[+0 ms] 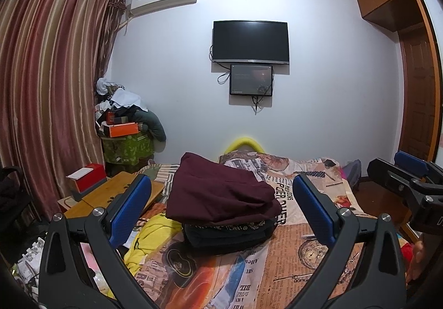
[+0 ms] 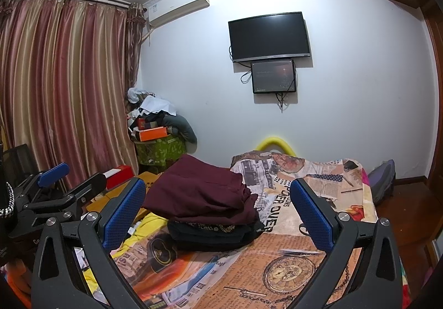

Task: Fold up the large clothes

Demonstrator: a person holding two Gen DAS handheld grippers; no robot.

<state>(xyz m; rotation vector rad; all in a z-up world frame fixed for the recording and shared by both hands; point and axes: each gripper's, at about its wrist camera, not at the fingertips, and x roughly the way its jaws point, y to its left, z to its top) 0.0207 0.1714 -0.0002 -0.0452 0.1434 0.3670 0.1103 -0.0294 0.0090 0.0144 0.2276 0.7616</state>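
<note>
Left claw [image 1: 221, 206] spread wide and empty, right claw [image 2: 218, 206] just the same, both hovering above the bed [image 2: 290, 275] and aimed at the stack. Folded maroon garment [image 1: 218, 192] sits on top of a folded black garment [image 1: 229, 234], the pile resting on the newspaper-print bedspread [image 1: 293, 253]. Yellow clothing [image 1: 149, 239] lies crumpled just beside the pile on its left. Behind, a wooden surface [image 1: 102, 198] carries a red box [image 1: 91, 180], curtains [image 1: 52, 81] beyond

The bed [image 1: 313, 256] wears a newspaper-print cover; on it a folded black garment [image 1: 229, 234] carries a folded maroon garment [image 1: 218, 192], with a crumpled yellow garment [image 1: 149, 242] just beside them.
</note>
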